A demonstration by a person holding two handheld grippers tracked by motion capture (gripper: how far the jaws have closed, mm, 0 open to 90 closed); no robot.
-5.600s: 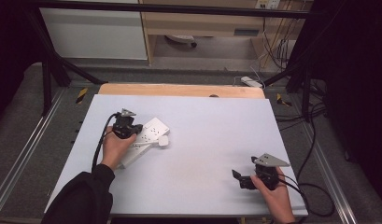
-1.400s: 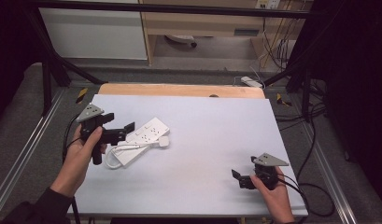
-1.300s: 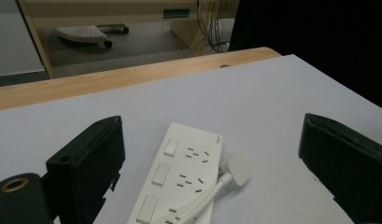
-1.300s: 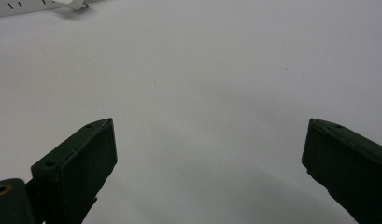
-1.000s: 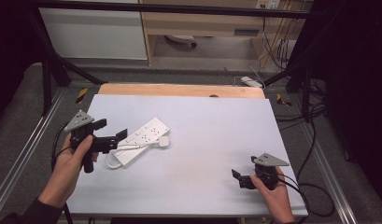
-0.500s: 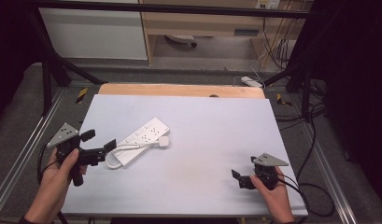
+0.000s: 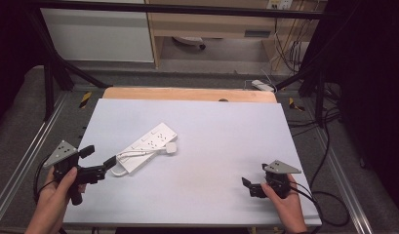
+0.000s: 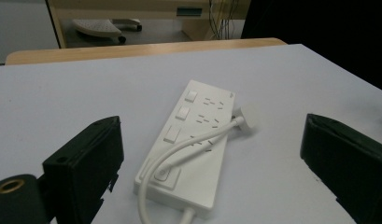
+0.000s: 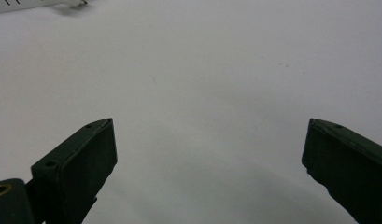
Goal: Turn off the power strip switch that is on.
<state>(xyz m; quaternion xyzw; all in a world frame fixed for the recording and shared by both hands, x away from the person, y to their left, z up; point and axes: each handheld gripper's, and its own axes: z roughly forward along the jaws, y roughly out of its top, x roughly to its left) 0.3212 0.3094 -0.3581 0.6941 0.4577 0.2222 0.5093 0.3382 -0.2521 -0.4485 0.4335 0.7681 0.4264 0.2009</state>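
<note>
A white power strip (image 7: 147, 144) lies slantwise on the left half of the white table (image 7: 221, 131), its own cord looped over it and the plug (image 7: 171, 147) resting at its right side. My left gripper (image 7: 98, 157) is at the table's left front edge, open, its jaws pointing at the strip's near end and just short of it. In the left gripper view the strip (image 8: 188, 149) and plug (image 8: 242, 116) lie between and beyond the wide jaws (image 8: 214, 123). At the right front stands my right gripper (image 7: 253, 178), open over bare table (image 9: 209, 123).
A wooden strip (image 7: 187, 93) borders the table's far edge. Metal rails (image 7: 21, 165) run along both sides. On the floor behind lie another power strip (image 7: 261, 86) and cables (image 7: 329, 117) to the right.
My left gripper has drawn back from the power strip, leftward and toward the person, with nothing in its jaws. The strip stays put. The right gripper has not moved.
</note>
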